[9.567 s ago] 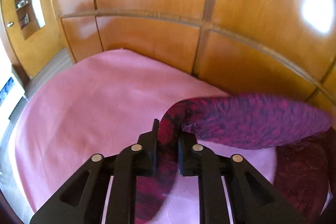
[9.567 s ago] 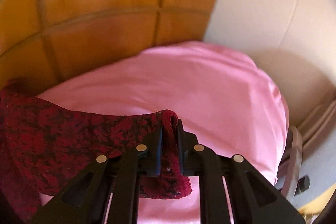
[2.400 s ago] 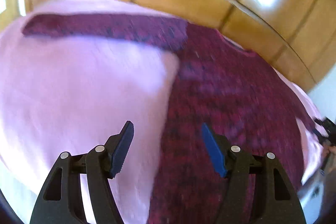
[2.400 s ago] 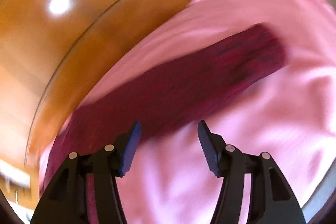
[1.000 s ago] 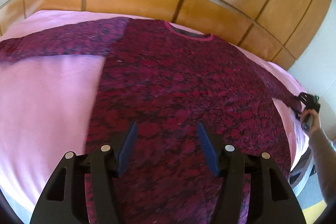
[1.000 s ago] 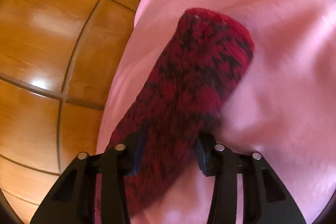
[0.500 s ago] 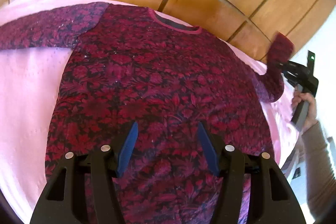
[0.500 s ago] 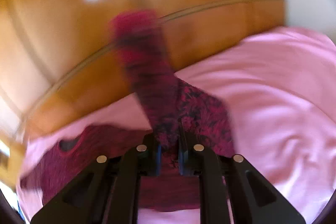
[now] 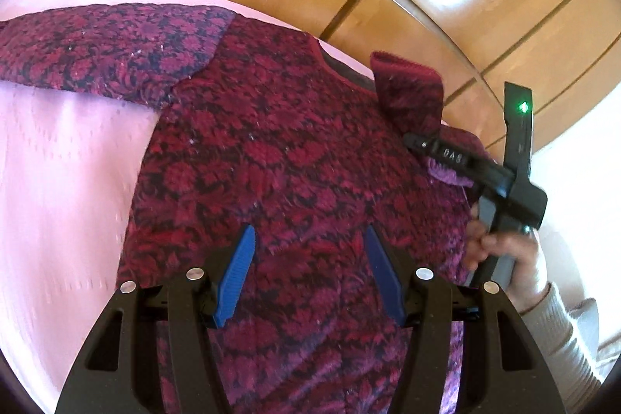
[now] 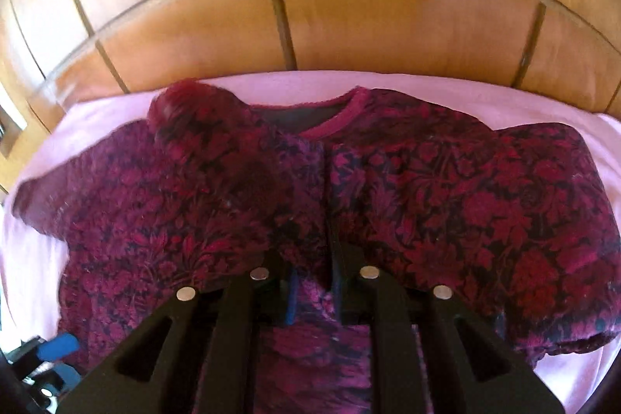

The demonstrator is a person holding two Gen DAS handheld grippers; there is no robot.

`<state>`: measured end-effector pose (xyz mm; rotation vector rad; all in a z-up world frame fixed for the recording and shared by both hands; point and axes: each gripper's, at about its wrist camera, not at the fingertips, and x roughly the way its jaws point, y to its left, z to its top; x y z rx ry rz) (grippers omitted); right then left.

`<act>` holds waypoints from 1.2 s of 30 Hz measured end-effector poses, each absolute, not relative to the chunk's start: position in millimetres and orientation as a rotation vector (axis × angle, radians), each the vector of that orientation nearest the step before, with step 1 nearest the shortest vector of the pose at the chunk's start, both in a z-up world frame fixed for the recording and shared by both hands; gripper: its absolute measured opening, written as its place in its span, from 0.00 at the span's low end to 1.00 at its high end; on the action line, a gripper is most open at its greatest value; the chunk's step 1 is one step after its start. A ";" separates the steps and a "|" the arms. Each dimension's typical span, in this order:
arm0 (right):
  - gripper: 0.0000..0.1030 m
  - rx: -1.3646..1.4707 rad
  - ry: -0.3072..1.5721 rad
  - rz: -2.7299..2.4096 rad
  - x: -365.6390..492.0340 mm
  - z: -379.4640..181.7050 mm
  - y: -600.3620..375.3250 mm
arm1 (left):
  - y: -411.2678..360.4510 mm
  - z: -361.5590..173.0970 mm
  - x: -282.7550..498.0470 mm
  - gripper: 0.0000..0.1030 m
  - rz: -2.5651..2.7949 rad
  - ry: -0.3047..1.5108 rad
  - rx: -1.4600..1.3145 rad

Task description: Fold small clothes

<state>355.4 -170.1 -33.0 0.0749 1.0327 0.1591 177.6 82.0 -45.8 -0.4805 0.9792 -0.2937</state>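
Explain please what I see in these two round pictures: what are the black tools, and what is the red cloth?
No robot here: a person holds two hand tools, each with a camera looking along its fingers. The left gripper is open and empty above a red patterned sweater lying on a pink bedsheet. Its picture also shows the right gripper, held in the person's hand. That gripper has the sweater's sleeve between its fingers and carries it over the body; its fingers have just been opening slightly.

The sweater [image 9: 302, 158] was dark red and magenta with a black floral pattern, its neckline [image 10: 341, 111] trimmed in plain pinkish red. Under the sweater lay a pale pink bedspread [image 9: 70, 181], and behind it glossy orange-brown wooden panels [image 10: 349, 10]. The left gripper's pads [image 9: 236, 274] were blue.
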 end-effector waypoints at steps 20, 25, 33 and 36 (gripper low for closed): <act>0.96 0.582 0.838 0.069 258.1 -34.5 -294.5 | 48.4 -54.9 232.5 0.69 -0.320 1.004 -0.542; 0.98 0.601 0.778 0.050 254.1 -40.3 -302.7 | 27.9 -50.8 257.7 0.69 -0.341 0.983 -0.530; 0.98 0.609 0.760 0.063 259.6 -55.4 -297.8 | 1.9 -52.9 312.2 0.69 -0.392 1.042 -0.591; 0.98 0.612 0.755 0.066 255.8 -55.8 -302.2 | -4.1 -60.0 328.5 0.55 -0.384 1.064 -0.619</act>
